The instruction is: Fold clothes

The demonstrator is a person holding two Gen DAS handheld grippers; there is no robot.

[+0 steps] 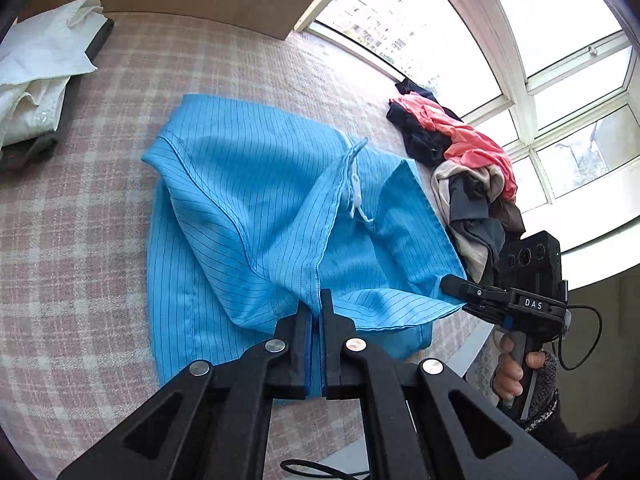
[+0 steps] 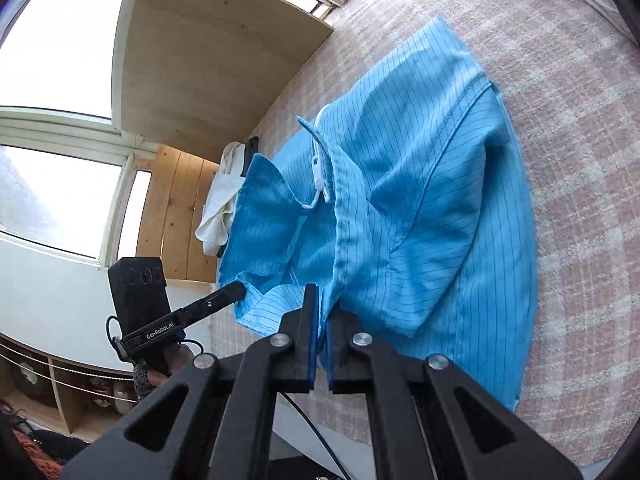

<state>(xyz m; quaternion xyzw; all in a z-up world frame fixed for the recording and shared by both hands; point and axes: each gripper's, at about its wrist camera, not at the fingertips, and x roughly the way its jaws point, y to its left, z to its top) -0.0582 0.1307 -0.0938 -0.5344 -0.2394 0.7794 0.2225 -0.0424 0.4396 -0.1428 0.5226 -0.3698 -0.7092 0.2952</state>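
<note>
A: Garment placement? The blue striped garment is lying on the pink plaid bedcover, between a white folded shirt and a heap of mixed clothes.

B: And the grippers? The left gripper is pinching the garment's near hem, jaws closed on the cloth. The right gripper is clamping its corner edge, likewise closed.
</note>
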